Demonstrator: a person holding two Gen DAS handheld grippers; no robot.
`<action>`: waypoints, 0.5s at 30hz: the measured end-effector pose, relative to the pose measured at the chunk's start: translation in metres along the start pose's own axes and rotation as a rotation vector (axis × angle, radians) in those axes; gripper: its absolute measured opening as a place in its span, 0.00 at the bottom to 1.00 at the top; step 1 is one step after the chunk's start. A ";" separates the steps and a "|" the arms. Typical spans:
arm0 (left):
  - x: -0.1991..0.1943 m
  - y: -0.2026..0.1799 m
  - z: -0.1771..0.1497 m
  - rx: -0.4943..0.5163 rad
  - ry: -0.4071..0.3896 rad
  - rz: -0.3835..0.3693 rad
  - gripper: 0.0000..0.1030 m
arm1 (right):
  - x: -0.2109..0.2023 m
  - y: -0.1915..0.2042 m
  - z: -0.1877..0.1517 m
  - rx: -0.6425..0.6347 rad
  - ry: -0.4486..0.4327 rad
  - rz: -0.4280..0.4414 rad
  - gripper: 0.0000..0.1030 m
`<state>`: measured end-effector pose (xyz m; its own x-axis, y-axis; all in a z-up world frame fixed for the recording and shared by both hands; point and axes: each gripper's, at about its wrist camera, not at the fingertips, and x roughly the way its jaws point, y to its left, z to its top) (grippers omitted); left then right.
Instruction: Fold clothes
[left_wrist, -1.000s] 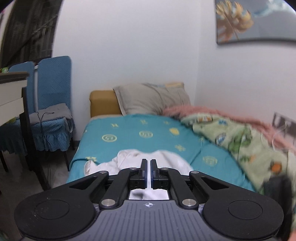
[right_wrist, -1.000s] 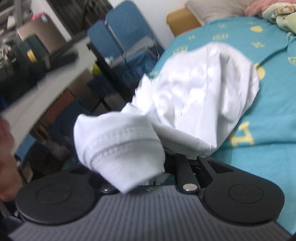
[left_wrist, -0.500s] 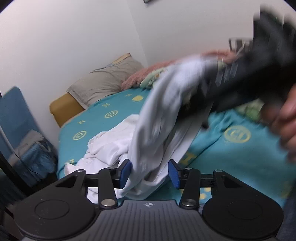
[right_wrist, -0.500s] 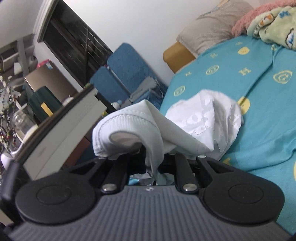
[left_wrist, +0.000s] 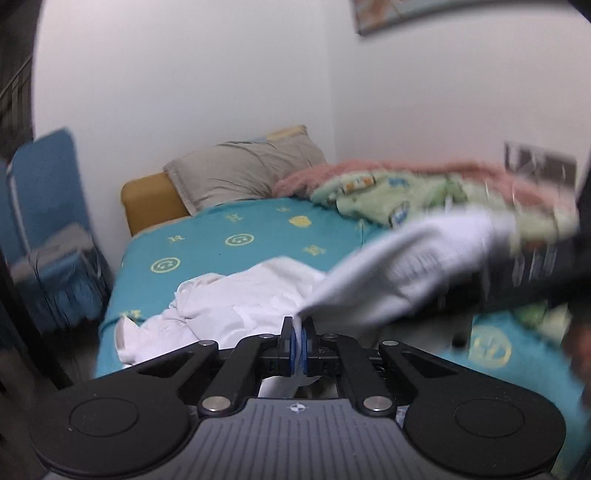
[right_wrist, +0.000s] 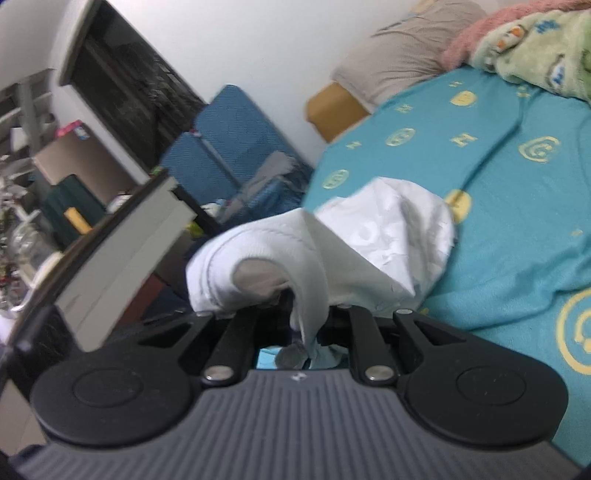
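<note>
- One white garment (left_wrist: 255, 295), two tools, one bed (left_wrist: 258, 236), one grey pillow (left_wrist: 247, 173), one green blanket (left_wrist: 424, 195) with a pink blanket (left_wrist: 332, 173) behind it, two blue chairs (right_wrist: 229, 144).
- Left tool (left_wrist: 298, 341): fingers pressed together, blue pads nipping a white edge of the garment right at the tips.
- From that pinch the cloth rises in a blurred band up and right toward the right tool (left_wrist: 546, 266), seen there as a dark smear at the frame's right edge.
- Right tool (right_wrist: 308, 317): closed on a hemmed fold of the garment (right_wrist: 280, 254); the cloth bunches over the fingers and hides the tips.
- Rest of the garment lies crumpled on the teal sheet at the near left corner of the bed, some of it hanging over the left edge.
- Open room: a wide stretch of bare teal sheet between the garment and the pillow, more to the right up to the blankets.
- Blankets heaped along the wall side of the bed.
- Chairs stand just off the bed's left side; a table (right_wrist: 122, 236) edge sits near them.
</note>
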<state>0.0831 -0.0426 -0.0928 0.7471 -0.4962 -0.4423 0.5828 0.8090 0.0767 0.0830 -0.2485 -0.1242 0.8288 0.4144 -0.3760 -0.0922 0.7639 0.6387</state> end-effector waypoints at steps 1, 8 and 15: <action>-0.002 0.005 0.003 -0.046 -0.010 -0.011 0.03 | 0.002 -0.002 -0.003 0.003 0.002 -0.026 0.16; -0.015 0.049 0.028 -0.216 -0.086 -0.023 0.03 | 0.035 -0.006 -0.022 0.017 0.118 -0.093 0.68; -0.013 0.104 0.034 -0.414 -0.148 0.034 0.03 | 0.054 -0.002 -0.037 -0.070 0.188 -0.173 0.68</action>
<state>0.1446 0.0370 -0.0485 0.8189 -0.4824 -0.3110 0.4022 0.8689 -0.2885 0.1077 -0.2088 -0.1708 0.7193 0.3546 -0.5974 -0.0015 0.8607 0.5090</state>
